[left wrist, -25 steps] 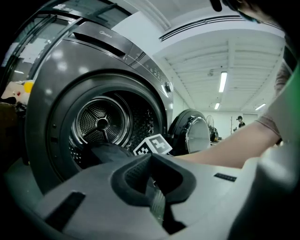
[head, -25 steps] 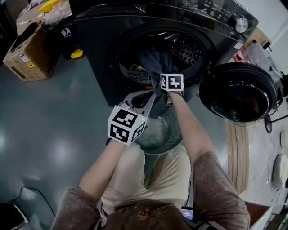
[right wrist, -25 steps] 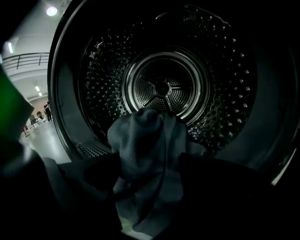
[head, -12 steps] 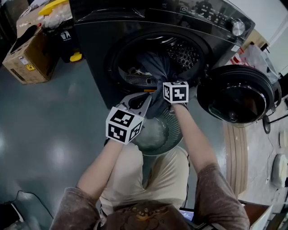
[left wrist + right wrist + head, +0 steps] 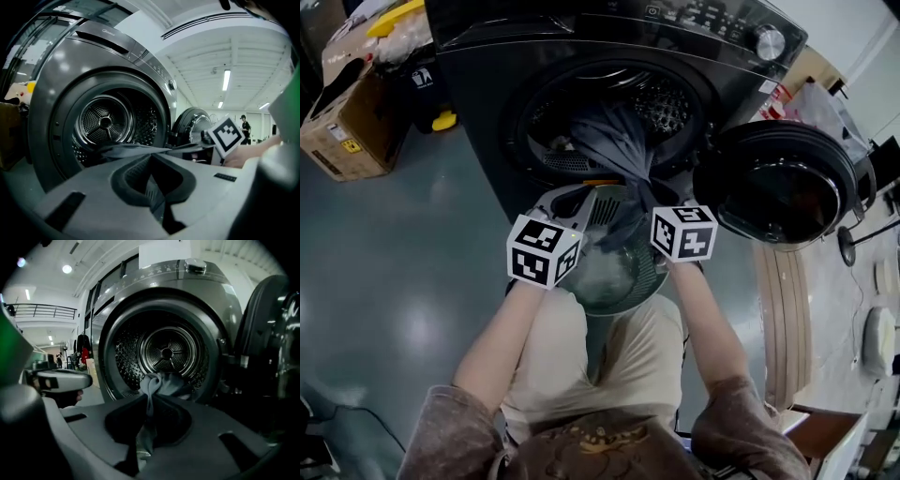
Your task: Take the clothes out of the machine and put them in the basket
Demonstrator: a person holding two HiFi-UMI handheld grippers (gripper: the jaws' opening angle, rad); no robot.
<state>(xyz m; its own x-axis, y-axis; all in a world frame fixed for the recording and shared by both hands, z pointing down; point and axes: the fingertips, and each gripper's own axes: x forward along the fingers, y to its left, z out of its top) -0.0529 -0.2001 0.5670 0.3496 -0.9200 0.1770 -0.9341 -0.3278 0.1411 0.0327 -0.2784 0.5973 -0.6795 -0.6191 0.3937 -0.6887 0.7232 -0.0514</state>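
Right gripper [image 5: 149, 399]: jaws had just been closing and were pressed together on a fold of the grey-blue garment [image 5: 619, 141], which ran up between them. From that pinch the garment stretched taut back to the far side, its bunched bulk lying in the mouth of the washing machine [image 5: 487, 84] and draped over the lower lip of the drum. None of it was in the basket [image 5: 649, 272] yet.

Left gripper [image 5: 151, 159]: jaws drawn close on a ribbed grey strip, which matched the slatted far-left rim of the basket seen in the head view. The garment passed just beyond its tips, left to right.

The basket sat on the floor [image 5: 412, 281] near the person's knees, directly below the machine's opening, with something pale in its bottom. Both grippers hung over its far rim, the right one on the right side.

The machine's door [image 5: 778, 183] stood swung open at right. A cardboard box [image 5: 347, 112] sat far left.
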